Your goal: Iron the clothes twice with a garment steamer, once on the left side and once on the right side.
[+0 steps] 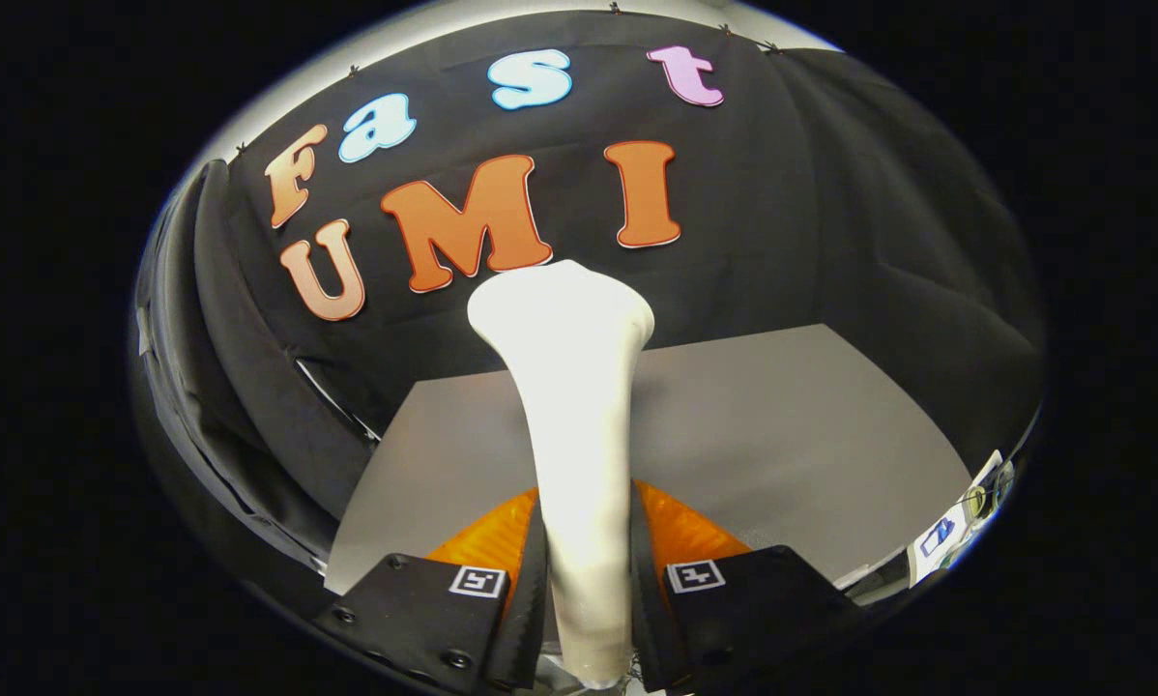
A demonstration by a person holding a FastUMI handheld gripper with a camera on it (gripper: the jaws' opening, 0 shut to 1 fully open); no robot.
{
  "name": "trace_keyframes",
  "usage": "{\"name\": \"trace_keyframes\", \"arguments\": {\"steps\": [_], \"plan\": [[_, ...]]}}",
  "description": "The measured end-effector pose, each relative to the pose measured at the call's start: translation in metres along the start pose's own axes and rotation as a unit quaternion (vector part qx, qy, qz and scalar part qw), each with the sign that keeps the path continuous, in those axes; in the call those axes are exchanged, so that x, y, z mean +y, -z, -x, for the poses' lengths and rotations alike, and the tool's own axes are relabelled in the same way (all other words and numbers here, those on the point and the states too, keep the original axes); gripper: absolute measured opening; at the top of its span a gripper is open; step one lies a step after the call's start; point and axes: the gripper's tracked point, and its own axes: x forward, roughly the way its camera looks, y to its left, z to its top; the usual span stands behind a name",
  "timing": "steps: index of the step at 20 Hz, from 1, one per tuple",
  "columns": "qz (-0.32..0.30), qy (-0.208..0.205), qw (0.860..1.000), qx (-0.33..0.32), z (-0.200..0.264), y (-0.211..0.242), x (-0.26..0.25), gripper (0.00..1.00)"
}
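Note:
A white garment steamer (pixel 574 406) stands upright between my fingers, its narrow handle clamped by both of them and its wide head rising beyond them in front of the booth wall. My gripper (pixel 587 580) is shut on the handle. The steamer's head faces away from me, so its steam plate is hidden. Behind the steamer lies the grey tabletop (pixel 782 425), which I see from above at a tilt.
Black cloth walls close the table at the back and on both sides. A small white card or tag (pixel 956 527) lies at the near right corner of the table, past my right finger.

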Motion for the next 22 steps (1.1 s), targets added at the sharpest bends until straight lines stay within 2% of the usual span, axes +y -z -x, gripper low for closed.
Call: {"name": "trace_keyframes", "arguments": {"steps": [5,10,14,22], "plan": [[-0.022,0.007,1.000,-0.020,0.034,-0.001,0.011,0.43],[-0.041,0.052,0.996,-0.063,0.083,-0.002,0.033,0.42],[-0.059,0.092,0.990,-0.092,0.117,0.002,0.073,0.43],[-0.069,0.113,0.983,-0.128,0.160,0.026,0.176,0.42]]}}
